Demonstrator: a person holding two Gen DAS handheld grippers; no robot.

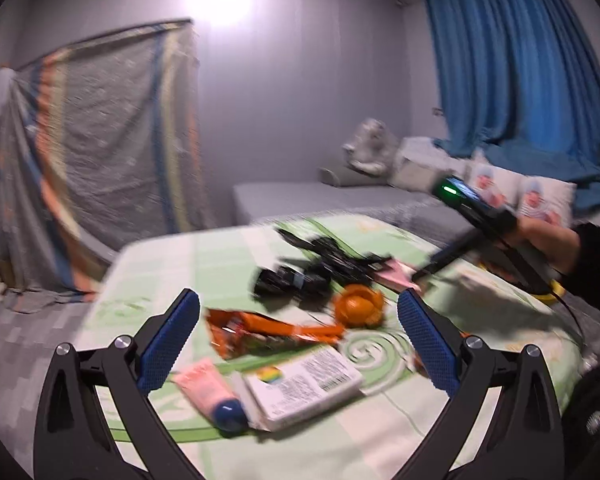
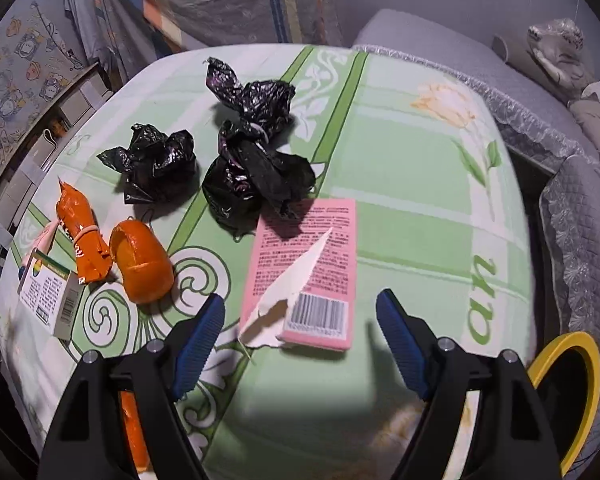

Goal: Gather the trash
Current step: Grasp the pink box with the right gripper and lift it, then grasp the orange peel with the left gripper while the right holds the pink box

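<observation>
A table with a green-and-white cloth (image 2: 412, 184) holds the trash. In the right wrist view a pink box (image 2: 324, 248) with a torn white flap lies just ahead of my open right gripper (image 2: 300, 308). Two crumpled black bags (image 2: 256, 168) (image 2: 156, 164) lie behind it. An orange peel (image 2: 142, 268) and an orange snack wrapper (image 2: 82, 236) lie to the left. In the left wrist view my open left gripper (image 1: 298, 312) hovers over the orange wrapper (image 1: 260, 330) and peel (image 1: 358, 304). The right gripper (image 1: 432, 266) reaches in from the right.
A white medicine box (image 1: 304, 384) and a pink tube with a blue cap (image 1: 212, 394) lie near the left gripper. A yellow-rimmed bin (image 2: 572, 384) stands at the table's right edge. A grey sofa (image 1: 320, 196) and blue curtain (image 1: 520, 60) lie beyond.
</observation>
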